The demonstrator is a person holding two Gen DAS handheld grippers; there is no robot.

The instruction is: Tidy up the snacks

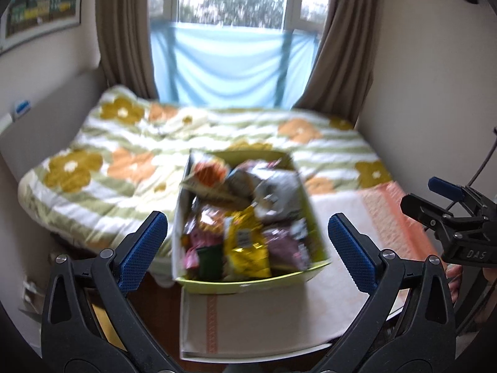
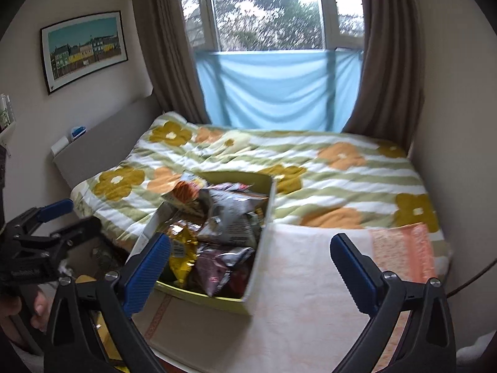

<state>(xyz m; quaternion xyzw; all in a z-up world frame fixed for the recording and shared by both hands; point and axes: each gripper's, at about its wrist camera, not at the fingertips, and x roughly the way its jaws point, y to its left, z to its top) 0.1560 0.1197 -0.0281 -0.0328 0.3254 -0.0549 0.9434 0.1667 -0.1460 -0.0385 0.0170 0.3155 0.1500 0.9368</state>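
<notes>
Snack packets [image 1: 245,217] lie heaped in the box [image 1: 248,283] on the towel [image 2: 310,295]. Left gripper [image 1: 248,248] and right gripper [image 2: 251,267] both released, empty. Sorted or unsorted: undetermined.

Box [image 1: 248,283] lime-green; snack bags [image 1: 245,242] yellow, pink, silver, orange; duvet [image 2: 341,180] white, green-striped, mustard and orange flowers; curtains [image 2: 388,62] brown; window cloth [image 2: 279,90] light blue.

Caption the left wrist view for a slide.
Open left tool hovers before a green box of snack packets at the bed's edge.
</notes>
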